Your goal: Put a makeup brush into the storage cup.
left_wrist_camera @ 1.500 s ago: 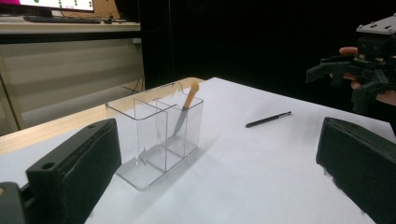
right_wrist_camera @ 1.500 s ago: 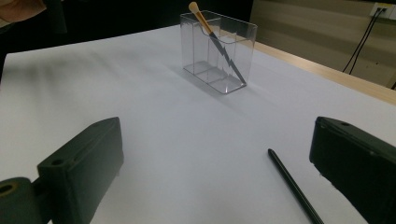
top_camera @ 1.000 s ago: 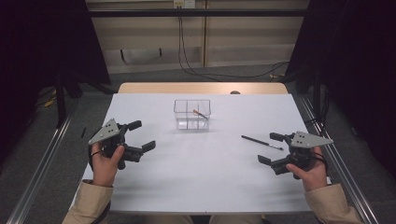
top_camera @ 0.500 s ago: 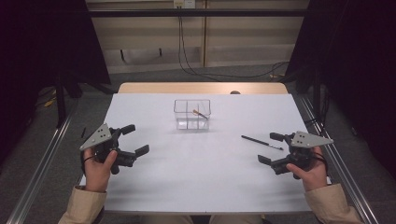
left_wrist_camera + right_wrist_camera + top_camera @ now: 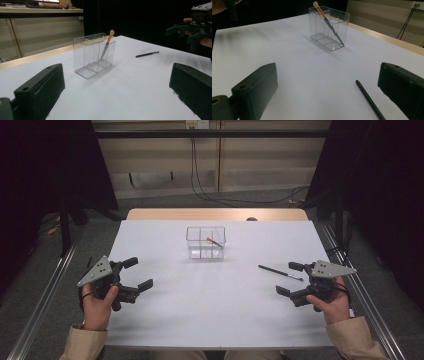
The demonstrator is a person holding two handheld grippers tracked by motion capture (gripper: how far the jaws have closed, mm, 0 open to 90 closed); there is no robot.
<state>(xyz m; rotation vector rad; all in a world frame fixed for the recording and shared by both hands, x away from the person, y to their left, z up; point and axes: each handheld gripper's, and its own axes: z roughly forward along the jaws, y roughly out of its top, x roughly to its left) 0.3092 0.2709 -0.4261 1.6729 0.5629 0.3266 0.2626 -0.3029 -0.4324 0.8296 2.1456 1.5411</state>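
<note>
A white table (image 5: 200, 315) has a bare wooden strip (image 5: 215, 214) along its far edge. Metal rails run along the floor on both sides of it, one at the left (image 5: 42, 307) and one at the right (image 5: 372, 322). Behind the table, black cables (image 5: 194, 165) hang down a pale wall from an outlet (image 5: 196, 124) and trail across the grey floor (image 5: 165, 202). Black curtains (image 5: 45, 165) close off both sides.
</note>
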